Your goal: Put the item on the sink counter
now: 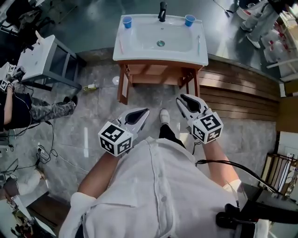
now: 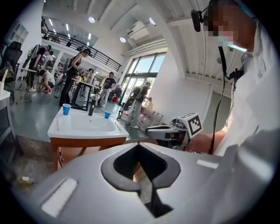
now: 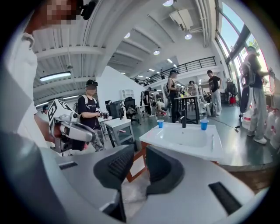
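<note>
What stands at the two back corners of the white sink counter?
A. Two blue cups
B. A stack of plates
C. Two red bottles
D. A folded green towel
A: in the head view, the left blue cup and the right blue cup stand at the back corners of the sink counter, either side of the black faucet.

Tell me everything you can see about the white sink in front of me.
The sink is a white rectangular basin top with rounded corners, ceramic by its look, sitting level on a brown wooden stand on the grey floor. A round drain sits mid-bowl and a black faucet stands at the back centre. One blue cup stands upright at the back left corner, another at the back right. A slim item lies along each side rim, too small to identify.
</note>
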`<state>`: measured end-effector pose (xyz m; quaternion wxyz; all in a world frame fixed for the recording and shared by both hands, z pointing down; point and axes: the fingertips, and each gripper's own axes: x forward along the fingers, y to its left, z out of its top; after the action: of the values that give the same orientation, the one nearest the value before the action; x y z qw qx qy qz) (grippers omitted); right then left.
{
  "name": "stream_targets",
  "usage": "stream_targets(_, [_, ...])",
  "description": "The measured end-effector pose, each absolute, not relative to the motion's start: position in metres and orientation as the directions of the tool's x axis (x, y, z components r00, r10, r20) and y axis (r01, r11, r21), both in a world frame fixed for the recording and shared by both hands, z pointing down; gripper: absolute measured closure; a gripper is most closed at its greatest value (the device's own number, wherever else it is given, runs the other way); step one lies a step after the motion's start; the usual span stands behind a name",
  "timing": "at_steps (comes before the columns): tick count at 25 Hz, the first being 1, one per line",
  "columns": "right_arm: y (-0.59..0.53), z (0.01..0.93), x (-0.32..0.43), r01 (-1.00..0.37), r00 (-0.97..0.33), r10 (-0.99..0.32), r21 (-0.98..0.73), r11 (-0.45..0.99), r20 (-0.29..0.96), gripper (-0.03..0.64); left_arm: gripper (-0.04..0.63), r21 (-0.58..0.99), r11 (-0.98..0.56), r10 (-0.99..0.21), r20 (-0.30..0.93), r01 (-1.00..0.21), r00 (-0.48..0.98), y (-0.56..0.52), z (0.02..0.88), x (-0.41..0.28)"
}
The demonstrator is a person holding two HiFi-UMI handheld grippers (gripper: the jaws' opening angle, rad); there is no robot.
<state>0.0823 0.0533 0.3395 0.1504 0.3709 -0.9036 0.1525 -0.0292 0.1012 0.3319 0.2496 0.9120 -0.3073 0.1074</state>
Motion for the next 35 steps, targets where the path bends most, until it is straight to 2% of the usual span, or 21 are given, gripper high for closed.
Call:
stream_targets(8, [-0.081, 0.361, 0.146, -0.73, -0.664, -0.626, -0.17, 0.662, 0.408, 0.534, 0.591, 0.379, -0.663, -0.507, 0.406, -0.645, 0.76, -0.002, 0.334, 0.024])
stream_targets(16, [-0.187, 0.424, 0.216, -0.81, -0.549, -0.676, -0.113, 0.576, 0.492, 0.532, 0.591, 0.39, -0.636, -0.513, 0.431, -0.666, 0.743, -0.063, 0.344, 0.057])
stream_targets(22, [-0.257, 0.477, 0.255, -0.884, -0.433, -0.706, -0.111, 0.454, 0.56, 0.508, 0.591, 0.386, -0.618, -0.517, 0.457, -0.685, 0.724, -0.089, 0.348, 0.049])
stream_targets(26, [-0.287, 0.508, 0.268, -0.902, -0.384, -0.692, -0.087, 0.424, 0.611, 0.486, 0.591, 0.388, -0.594, -0.533, 0.467, -0.705, 0.706, -0.1, 0.351, 0.046])
stream_targets(35, [-0.333, 0.553, 0.285, -0.949, -0.279, -0.684, -0.083, 0.306, 0.674, 0.486, 0.591, 0.389, -0.549, -0.559, 0.488, -0.74, 0.671, -0.117, 0.359, 0.031])
